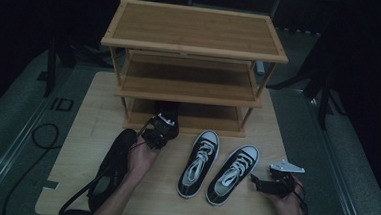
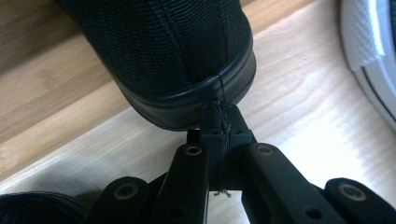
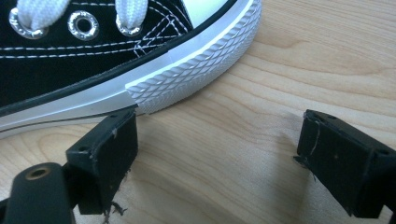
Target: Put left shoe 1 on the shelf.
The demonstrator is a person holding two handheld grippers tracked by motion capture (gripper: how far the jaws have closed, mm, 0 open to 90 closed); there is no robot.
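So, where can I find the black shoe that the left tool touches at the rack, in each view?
High view: black shoe in the centre, its toe under the rack's lowest shelf.
Left gripper view: upper middle, its heel against the shut left tool.
Right gripper view: a black-and-white sneaker instead, by the open right tool.
Shared landmark: the light wooden table.

**Two black hand-held grippers with bare forearms**

The left gripper (image 1: 158,130) is black, with a small white part on top and a thin dark cable behind it. Its links carry round brass-coloured rivets, and its pads (image 2: 232,122) are worn and a little frayed. The right gripper (image 1: 263,183) is also black and has a grey three-cornered plate on top. Both forearms are without sleeves.
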